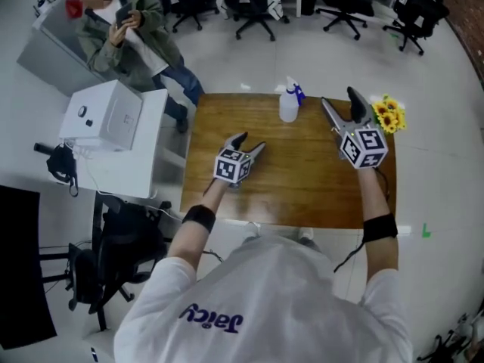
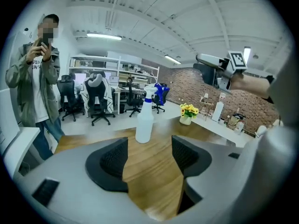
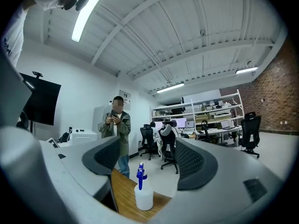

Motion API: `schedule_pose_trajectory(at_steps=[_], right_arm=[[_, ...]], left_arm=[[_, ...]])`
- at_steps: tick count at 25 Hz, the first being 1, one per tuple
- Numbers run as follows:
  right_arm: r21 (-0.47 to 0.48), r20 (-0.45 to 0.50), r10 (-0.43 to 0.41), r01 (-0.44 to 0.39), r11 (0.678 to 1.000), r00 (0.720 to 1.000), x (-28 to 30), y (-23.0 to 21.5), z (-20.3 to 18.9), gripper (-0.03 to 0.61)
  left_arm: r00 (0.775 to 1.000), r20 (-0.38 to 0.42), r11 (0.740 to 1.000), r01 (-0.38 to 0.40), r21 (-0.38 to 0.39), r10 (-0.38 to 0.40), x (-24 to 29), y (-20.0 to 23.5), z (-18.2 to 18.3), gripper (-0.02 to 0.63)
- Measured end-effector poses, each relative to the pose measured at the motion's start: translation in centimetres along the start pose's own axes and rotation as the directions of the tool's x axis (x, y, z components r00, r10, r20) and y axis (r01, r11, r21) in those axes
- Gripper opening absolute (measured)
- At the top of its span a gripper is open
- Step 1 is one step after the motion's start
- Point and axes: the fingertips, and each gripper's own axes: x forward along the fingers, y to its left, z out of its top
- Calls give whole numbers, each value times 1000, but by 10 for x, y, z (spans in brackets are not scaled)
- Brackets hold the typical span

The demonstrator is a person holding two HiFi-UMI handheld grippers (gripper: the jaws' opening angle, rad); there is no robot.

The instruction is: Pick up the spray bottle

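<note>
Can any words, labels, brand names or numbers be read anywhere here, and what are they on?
"Jaicy", or close to it, upside down in the head view: on the person's white shirt.
Cubes on the left gripper and right gripper: black-and-white square patterns only, no letters.
Spray bottle: no label can be read.
White box beside the table: any print is too small to read.

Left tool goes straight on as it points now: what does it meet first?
Likely the spray bottle, upright on the table and framed between the open jaws. Nothing shows before it, though depth is uncertain.
</note>
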Motion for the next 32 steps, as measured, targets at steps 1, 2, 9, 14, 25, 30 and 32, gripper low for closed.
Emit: schedule_pose_trajectory(at_steps=[1,2,9,14,25,30,32], right_arm=[[0,1,3,-3,1000,1000,0,0,0,368],[1,2,6,-6,1000,1000,0,0,-1,368],[13,10,38,-38,999,999,2,-1,-7,368],[25,-5,46,-46,999,999,3,-3,-17,368],[56,6,33,-33,998,999,-4,-17,-18,368],[74,-6,16,-16,997,1000,-8,-26,-24,368],[84,-26,16,-14,996,1000,-11,-29,-31,368]], left_arm=[[1000,11,1000,10,12,-11,3,1,7,288],[1000,23,999,19,27,-20,6,3,14,288],[993,72,989,87,117,-95,35,12,60,288],[985,60,972,150,178,-163,68,17,82,288],[963,-10,925,262,275,-270,146,9,99,331],[964,-7,931,258,258,-265,174,10,102,331],[963,-11,931,261,255,-268,184,8,102,331]])
